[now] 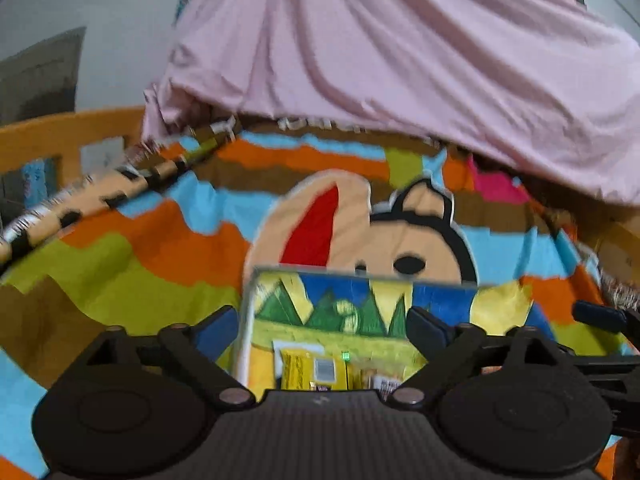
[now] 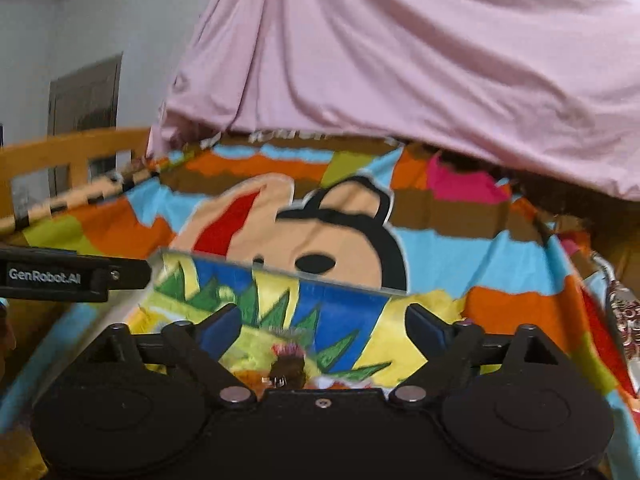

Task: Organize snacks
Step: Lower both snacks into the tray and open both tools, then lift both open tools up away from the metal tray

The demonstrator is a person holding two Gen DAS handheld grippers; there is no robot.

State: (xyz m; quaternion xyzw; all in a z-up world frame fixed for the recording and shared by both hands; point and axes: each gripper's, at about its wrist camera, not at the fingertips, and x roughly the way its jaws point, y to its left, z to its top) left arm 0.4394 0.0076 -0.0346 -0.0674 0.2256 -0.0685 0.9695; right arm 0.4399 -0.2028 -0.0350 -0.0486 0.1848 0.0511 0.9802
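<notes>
My left gripper point(image 1: 320, 320) and right gripper point(image 2: 320, 320) are spread wide and empty above the clear box point(image 1: 360, 280) with snack packets point(image 1: 308, 372) on the bed; a careless reach may tip it.

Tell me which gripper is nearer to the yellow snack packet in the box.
Left. The left gripper hangs open directly over the yellow snack packet; the right gripper stands off to its right.

Bedroom: wooden bed frame point(image 1: 60, 136), cartoon blanket point(image 1: 168, 240)
</notes>
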